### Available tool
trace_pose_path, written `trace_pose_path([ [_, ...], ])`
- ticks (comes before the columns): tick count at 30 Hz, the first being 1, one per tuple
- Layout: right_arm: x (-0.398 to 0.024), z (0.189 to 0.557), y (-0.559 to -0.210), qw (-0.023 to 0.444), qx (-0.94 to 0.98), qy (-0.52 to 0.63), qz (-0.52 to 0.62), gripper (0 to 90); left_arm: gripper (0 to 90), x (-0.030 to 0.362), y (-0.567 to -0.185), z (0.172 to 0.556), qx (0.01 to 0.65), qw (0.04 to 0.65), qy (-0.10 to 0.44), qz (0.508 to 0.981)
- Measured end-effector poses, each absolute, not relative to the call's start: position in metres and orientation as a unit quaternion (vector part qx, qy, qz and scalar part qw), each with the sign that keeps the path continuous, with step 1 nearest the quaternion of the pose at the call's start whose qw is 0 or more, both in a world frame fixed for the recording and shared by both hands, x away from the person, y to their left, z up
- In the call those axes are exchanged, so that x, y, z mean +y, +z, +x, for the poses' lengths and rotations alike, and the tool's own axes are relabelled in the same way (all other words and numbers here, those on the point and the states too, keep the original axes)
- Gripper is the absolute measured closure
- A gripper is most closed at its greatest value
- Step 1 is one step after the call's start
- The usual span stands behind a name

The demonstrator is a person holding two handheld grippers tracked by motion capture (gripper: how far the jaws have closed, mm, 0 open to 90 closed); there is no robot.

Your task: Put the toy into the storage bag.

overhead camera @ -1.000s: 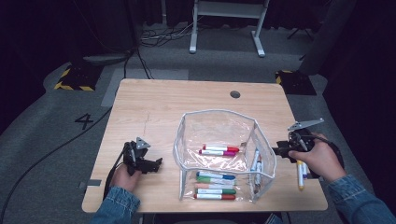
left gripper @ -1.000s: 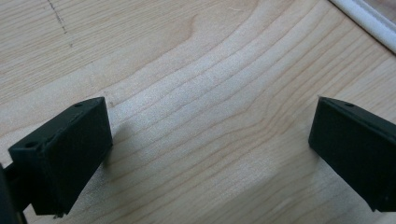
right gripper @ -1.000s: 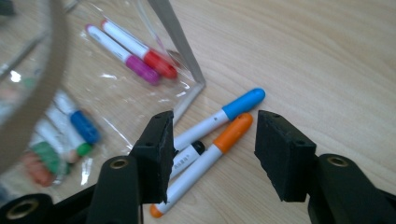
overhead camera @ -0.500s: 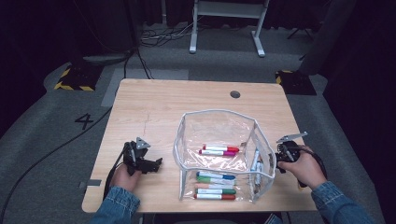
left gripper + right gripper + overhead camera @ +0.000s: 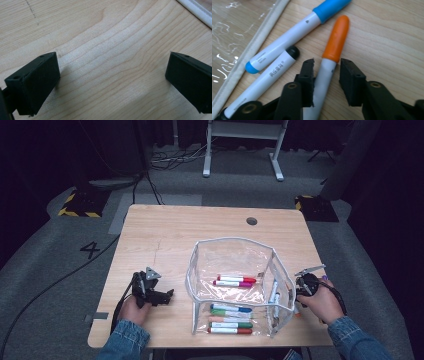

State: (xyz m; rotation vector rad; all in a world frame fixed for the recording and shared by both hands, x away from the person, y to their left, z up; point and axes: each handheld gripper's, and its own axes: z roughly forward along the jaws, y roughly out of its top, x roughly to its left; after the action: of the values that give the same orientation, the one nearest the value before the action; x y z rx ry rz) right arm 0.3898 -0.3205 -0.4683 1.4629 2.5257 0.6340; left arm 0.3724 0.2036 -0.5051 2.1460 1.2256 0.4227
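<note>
Orange-capped marker between jaws of right tongs, jaws just closing, left pad touching barrel, right pad a sliver off; flat on wooden bench. Beside it: blue-capped marker, black-tipped marker, clear pouch. Left tongs spread wide, resting over bare bench.

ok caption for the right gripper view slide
Right gripper closing around the orange-capped marker lying on the table.
</note>
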Motion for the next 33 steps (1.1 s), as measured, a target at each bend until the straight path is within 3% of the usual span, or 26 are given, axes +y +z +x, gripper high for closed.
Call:
trace_pose_path([
  [2, -0.321, 0.39, -0.467, 0.081, 0.842, 0.194, 0.497, 76.3, 0.0, 0.204, -0.505, 0.372, 0.464, 0.312, 0.16, 0.813],
  [12, -0.324, 0.388, -0.462, 0.071, 0.819, 0.206, 0.53, 77.1, 0.0, 0.204, -0.505, 0.372, 0.464, 0.312, 0.16, 0.813],
  [33, -0.338, 0.363, -0.358, 0.092, 0.807, 0.308, 0.495, 77.1, 0.0, 0.204, -0.505, 0.372, 0.464, 0.312, 0.16, 0.813],
])
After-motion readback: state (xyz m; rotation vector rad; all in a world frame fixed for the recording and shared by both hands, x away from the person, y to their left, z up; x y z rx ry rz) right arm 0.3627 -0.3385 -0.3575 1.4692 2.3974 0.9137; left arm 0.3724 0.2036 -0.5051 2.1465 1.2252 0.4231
